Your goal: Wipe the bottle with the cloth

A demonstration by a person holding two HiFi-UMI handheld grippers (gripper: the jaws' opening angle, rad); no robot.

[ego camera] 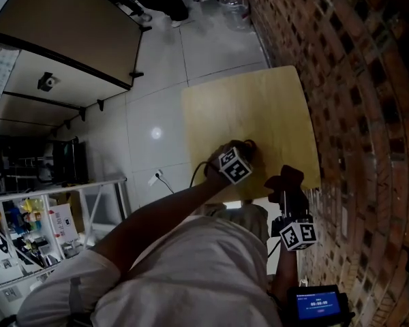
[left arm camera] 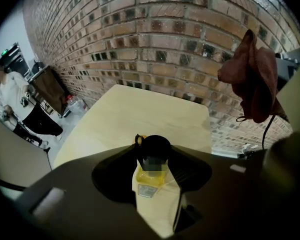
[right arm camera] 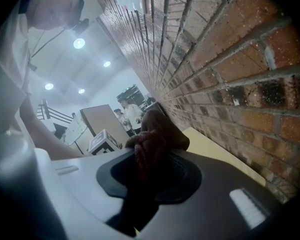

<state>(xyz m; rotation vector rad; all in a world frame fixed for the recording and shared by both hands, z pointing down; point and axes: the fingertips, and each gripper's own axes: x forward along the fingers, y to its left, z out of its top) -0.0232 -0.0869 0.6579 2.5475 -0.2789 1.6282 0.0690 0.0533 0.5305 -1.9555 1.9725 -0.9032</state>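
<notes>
The bottle (left arm camera: pixel 151 171) is a small clear one with yellow liquid and a black cap (left arm camera: pixel 155 149). It stands upright on the pale wooden table (left arm camera: pixel 140 109), close to the table's near edge and about midway along it. In the head view it is hidden under the left gripper (ego camera: pixel 240 154).

The left gripper (left arm camera: pixel 154 156) points steeply down over the bottle. In the left gripper view its two dark jaws flank the bottle and lie against both sides of the yellow body, grasping it, with the cap rising between the tips. The marker cube (ego camera: pixel 234 165) sits on top of the gripper, and the person's left arm (ego camera: pixel 157 216) reaches to it from the lower left.

The cloth (right arm camera: pixel 152 134) is dark reddish brown and bunched. The right gripper (right arm camera: pixel 150 159) has its jaws clenched on it, and the loose end stands out past the tips. In the left gripper view the cloth (left arm camera: pixel 252 79) hangs in the air at the upper right, well apart from the bottle and above the table. From the head camera the right gripper (ego camera: pixel 286 182) is off the table's near right corner, close to the brick wall (ego camera: pixel 354 80).

The rest of the tabletop is bare wood, and pale floor tiles (ego camera: pixel 157 114) lie along its left edge.
</notes>
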